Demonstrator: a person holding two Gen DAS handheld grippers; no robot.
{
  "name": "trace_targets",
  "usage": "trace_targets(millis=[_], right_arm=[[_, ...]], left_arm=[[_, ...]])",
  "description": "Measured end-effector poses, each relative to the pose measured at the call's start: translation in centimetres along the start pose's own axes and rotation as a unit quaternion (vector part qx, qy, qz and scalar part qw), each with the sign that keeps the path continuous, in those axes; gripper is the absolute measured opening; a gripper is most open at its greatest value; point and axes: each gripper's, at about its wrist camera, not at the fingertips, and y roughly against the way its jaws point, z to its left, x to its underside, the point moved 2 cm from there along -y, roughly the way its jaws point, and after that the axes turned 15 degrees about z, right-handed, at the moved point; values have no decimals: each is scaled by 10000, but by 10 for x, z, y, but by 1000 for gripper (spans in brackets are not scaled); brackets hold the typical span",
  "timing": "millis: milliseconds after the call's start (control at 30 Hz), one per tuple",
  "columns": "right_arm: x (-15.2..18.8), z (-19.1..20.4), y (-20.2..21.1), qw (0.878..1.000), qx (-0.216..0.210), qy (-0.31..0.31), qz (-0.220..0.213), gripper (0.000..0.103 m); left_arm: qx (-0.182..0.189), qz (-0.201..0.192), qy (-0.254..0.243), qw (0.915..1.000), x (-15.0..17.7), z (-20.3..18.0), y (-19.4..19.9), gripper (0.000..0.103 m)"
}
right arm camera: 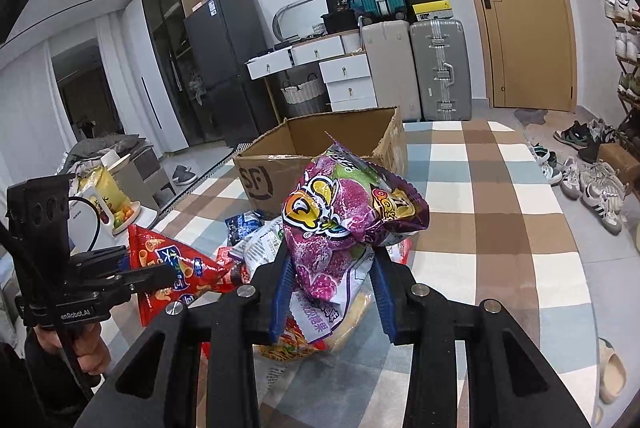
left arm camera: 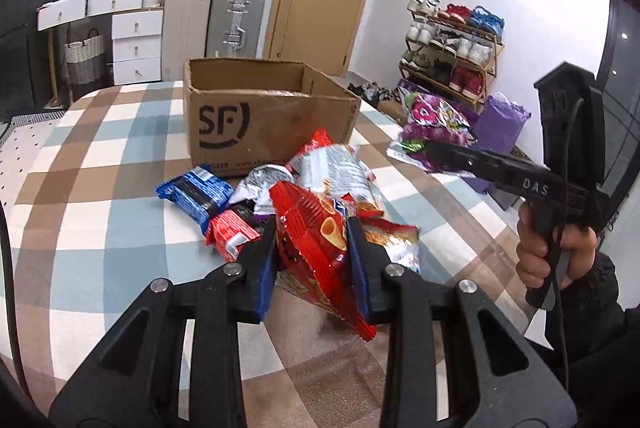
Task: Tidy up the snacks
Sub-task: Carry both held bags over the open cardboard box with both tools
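Short of the cardboard box [left arm camera: 256, 116], I am gripping a red bag [left arm camera: 316, 248] in my left gripper [left arm camera: 312, 260]. My right gripper [right arm camera: 332, 288] is clenching a purple bag [right arm camera: 340, 220], both lifted clear of the pile [left arm camera: 260, 196] for dropping in.

Cardboard box [left arm camera: 256, 124]: 1. Grippers: 2, left gripper [left arm camera: 312, 256], right gripper [right arm camera: 332, 284]. Red snack bag [left arm camera: 316, 240]: 1. Purple candy bag [right arm camera: 344, 220]: 1. Blue packet [left arm camera: 196, 196]: 1. Suitcases: 3.
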Motion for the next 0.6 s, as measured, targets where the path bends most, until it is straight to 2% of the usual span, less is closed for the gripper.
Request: trace_targets(millis=[200, 333, 600], right_arm=[[-1, 5, 1, 10000, -61, 25, 9, 36], [-3, 8, 0, 9999, -100, 50, 5, 36], [-13, 17, -1, 9998, -140, 155, 7, 36]], left_arm=[[-49, -224, 191, 9996, -4, 6, 11, 29], [-219, -328, 227, 9990, -9, 7, 17, 29], [-386, -607, 394, 9966, -39, 12, 26, 29]])
